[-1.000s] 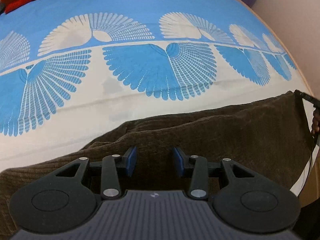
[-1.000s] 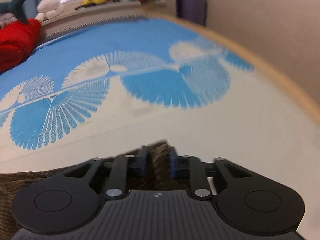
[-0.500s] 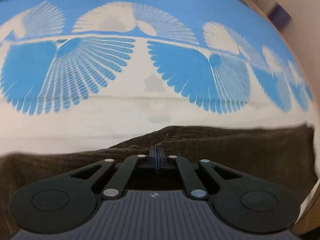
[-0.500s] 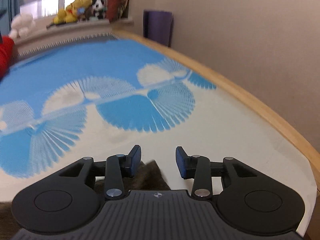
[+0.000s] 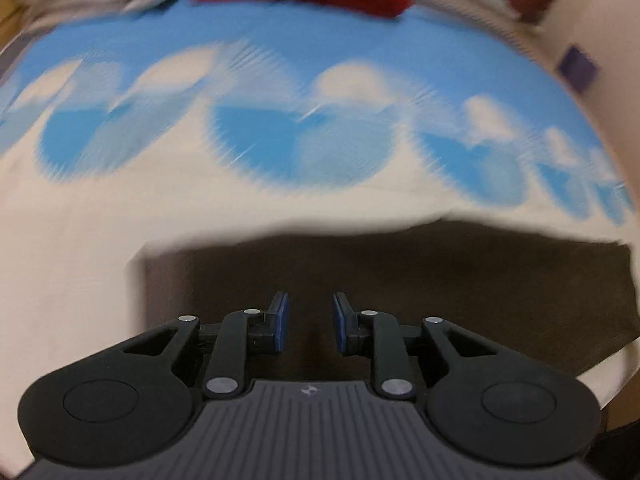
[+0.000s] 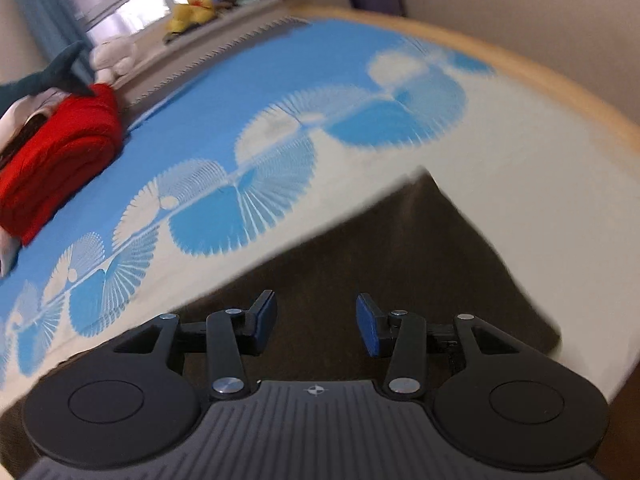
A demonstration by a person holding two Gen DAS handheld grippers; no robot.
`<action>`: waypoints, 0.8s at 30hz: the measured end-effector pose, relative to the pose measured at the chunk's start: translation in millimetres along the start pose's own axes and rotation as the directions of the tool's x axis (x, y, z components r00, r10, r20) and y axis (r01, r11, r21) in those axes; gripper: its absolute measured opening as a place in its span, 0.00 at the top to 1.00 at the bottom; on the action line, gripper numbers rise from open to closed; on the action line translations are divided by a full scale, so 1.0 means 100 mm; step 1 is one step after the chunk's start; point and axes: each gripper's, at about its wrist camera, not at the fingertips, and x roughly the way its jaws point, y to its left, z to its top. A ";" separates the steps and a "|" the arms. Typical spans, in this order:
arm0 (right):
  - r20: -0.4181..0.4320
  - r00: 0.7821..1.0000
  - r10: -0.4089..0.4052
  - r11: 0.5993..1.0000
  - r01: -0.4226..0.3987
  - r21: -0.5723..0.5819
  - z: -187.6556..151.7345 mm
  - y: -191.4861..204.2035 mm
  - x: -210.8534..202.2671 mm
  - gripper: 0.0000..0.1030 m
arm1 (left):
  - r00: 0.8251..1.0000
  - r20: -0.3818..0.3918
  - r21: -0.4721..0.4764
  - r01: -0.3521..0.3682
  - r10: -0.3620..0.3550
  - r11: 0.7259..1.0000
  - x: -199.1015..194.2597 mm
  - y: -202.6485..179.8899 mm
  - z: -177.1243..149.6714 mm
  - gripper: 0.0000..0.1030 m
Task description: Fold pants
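Note:
The brown corduroy pants (image 5: 460, 280) lie flat as a folded rectangle on the blue-and-white patterned bed cover (image 5: 280, 80). My left gripper (image 5: 308, 322) is open and empty, raised over the pants near their left edge. In the right wrist view the pants (image 6: 380, 248) show a far corner pointing toward the wall. My right gripper (image 6: 316, 322) is open and empty above them. Both views are motion-blurred.
A red folded garment (image 6: 56, 152) and stuffed toys (image 6: 200, 4) lie at the far side of the bed. A wooden bed edge (image 6: 560, 92) runs along the right by the wall. A purple object (image 5: 578, 66) stands against the wall.
My left gripper shut on the pants, then opened and let go. My right gripper released its corner and opened. Both drew back and up; the pants now lie as a flat rectangle.

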 end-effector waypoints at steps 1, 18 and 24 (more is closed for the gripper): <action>-0.008 1.000 -0.021 1.000 0.021 0.023 -0.03 -0.04 -0.03 0.55 | 0.998 -0.057 -0.011 -0.038 0.037 0.999 0.17 0.21 -0.20 0.76; 0.125 0.983 -0.136 0.956 0.097 0.278 -0.48 -0.75 -0.38 0.55 | 0.989 0.057 -0.174 -0.125 0.136 0.977 0.45 0.62 -0.19 0.95; 0.097 0.980 -0.175 0.874 0.109 0.474 -0.56 -1.21 -0.29 0.55 | 0.969 0.177 -0.105 -0.154 0.171 0.983 0.24 0.28 -0.20 0.92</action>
